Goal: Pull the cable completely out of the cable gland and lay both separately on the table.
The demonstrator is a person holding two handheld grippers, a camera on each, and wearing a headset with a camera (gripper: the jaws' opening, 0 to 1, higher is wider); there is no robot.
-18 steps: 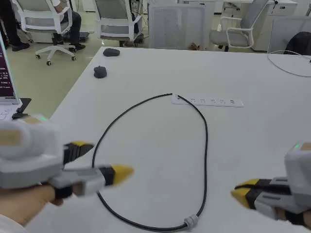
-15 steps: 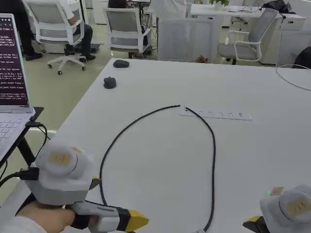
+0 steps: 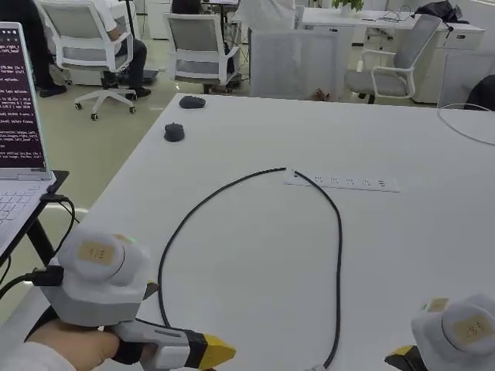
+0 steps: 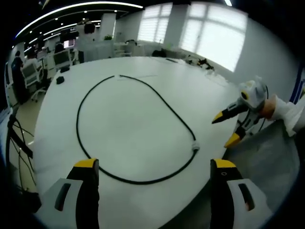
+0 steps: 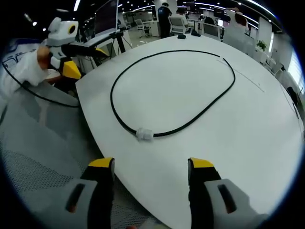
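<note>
Right gripper view showed the cable gland [image 5: 144, 134] threaded on the looped black cable [image 5: 111, 98], lying on the white desk [image 5: 248, 143] just ahead of the right gripper's [image 5: 151, 164] empty, apart jaws, while the left gripper [image 4: 154, 164], jaws also apart and empty, hovered with the loop ahead.

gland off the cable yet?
No, in the right gripper view the cable gland sits threaded on the black cable, which runs out of both its ends.
</note>
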